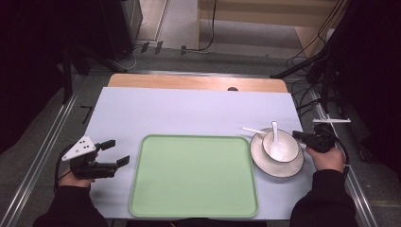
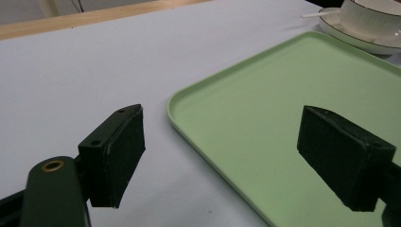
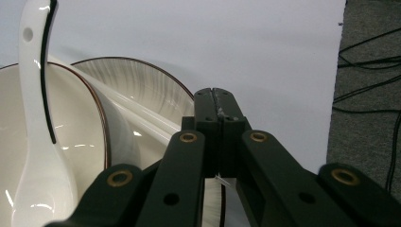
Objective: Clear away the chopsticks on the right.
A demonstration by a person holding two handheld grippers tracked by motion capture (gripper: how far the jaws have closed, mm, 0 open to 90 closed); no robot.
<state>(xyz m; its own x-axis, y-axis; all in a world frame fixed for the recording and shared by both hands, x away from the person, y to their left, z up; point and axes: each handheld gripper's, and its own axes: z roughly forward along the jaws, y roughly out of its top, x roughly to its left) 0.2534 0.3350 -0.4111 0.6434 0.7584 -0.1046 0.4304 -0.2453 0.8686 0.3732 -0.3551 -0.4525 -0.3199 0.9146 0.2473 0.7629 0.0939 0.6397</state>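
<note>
- The left gripper point(image 1: 117, 152), black with a grey three-cornered plate on top, rests on the pale lilac table cover point(image 1: 179, 111) just left of the tray; its jaws stand wide apart with nothing between them.
- A pale green rectangular plastic tray point(image 1: 194, 175) lies flat in the middle of the near half of the table, bare.
- Just right of the tray sits a white saucer with a dark rim point(image 1: 265, 163), and on it a white ribbed bowl point(image 1: 288, 152).
- A white ceramic spoon point(image 1: 276, 139) lies in the bowl, its handle over the far rim; a second thin white handle point(image 1: 253, 130) sticks out to the left behind the bowl.
- The right gripper point(image 1: 297, 135) is at the saucer's right edge, jaws pressed together; in the right gripper view the saucer's rim point(image 3: 215, 208) seems pinched between the pads.
</note>
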